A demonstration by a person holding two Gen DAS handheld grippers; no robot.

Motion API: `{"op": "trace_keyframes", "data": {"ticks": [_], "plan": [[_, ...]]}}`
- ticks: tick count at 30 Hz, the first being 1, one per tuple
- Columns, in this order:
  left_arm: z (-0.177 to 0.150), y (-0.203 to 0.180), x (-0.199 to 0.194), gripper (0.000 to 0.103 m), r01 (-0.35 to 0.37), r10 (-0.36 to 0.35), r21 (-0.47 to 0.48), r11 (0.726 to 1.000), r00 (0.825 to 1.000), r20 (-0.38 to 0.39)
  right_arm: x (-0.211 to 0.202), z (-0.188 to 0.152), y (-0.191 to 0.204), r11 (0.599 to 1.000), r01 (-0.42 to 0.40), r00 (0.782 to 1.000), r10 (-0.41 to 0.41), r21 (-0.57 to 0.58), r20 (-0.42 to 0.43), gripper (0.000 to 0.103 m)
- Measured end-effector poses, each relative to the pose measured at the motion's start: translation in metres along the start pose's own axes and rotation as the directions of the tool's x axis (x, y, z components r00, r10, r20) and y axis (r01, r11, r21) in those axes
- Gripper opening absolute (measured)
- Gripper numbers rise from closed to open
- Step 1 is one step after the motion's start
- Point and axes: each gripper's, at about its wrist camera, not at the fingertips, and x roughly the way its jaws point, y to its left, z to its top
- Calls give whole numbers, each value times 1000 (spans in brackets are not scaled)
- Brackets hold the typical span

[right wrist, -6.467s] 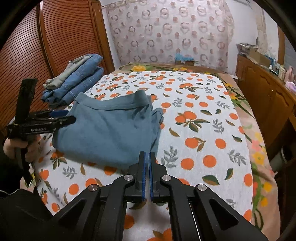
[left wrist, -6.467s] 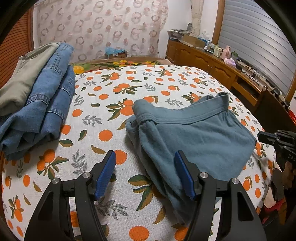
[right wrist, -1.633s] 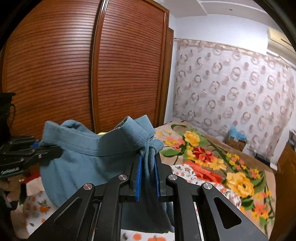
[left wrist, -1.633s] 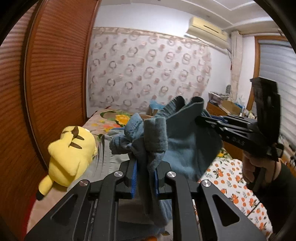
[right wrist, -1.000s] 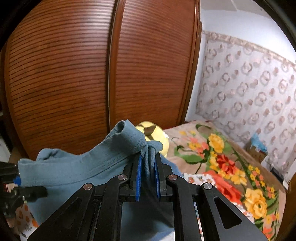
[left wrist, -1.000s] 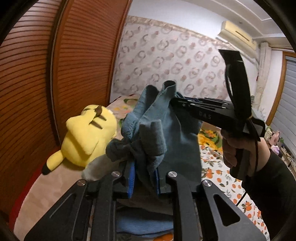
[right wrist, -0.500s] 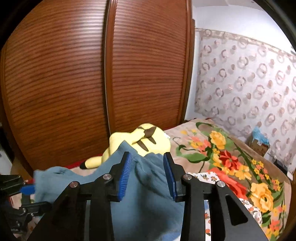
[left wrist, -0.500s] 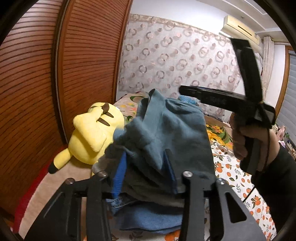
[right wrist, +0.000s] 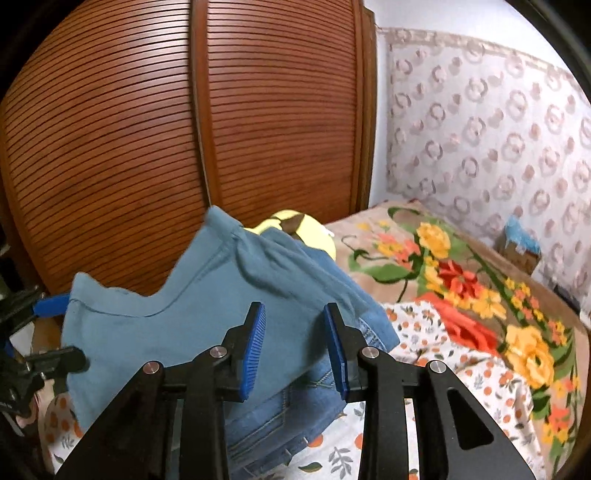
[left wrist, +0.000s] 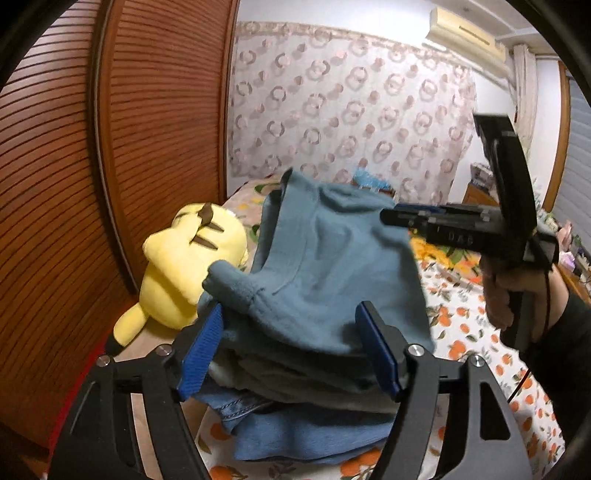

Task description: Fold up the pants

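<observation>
Both claws, left claw (left wrist: 291,350) and right claw (right wrist: 293,345), have just spread, apparently releasing the folded blue pants (left wrist: 332,266) onto the jeans stack (right wrist: 295,402); next, withdraw cleanly.

teal pants (left wrist: 325,266), blue denim jeans (right wrist: 295,413), yellow plush toy (left wrist: 177,269), orange-print white sheet (left wrist: 469,332)

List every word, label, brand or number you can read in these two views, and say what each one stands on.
Pale lettering on the side of the black right gripper in the left wrist view: too blurred to read with confidence.
Folded blue-grey pants, denim jeans, yellow plush toy, white air conditioner: no text visible.
</observation>
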Motion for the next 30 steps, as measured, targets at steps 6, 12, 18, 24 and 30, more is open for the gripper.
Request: {"op": "trace_keyframes", "data": {"ticks": [6,12,18,24,30], "plan": [[-9,2,11,74,-23,24,6,1000,999,-47,25,9,-11,997,17,999,-14,73,-43,34],[-10,-2,1,74,-33,34,25,999,999,-35,7,8,-1,996,35,999,-33,83,-23,34],[-11,-13,-21,74,-23,22,58,998,1000,4,-34,-13,21,995,43,999,-45,86,19,34],[-13,-30,-42,74,9,-13,96,995,999,32,-86,-38,46,992,78,995,-83,97,48,34],[-19,-51,-56,74,61,-68,138,989,997,44,-134,-62,67,984,125,988,-134,126,70,34]]}}
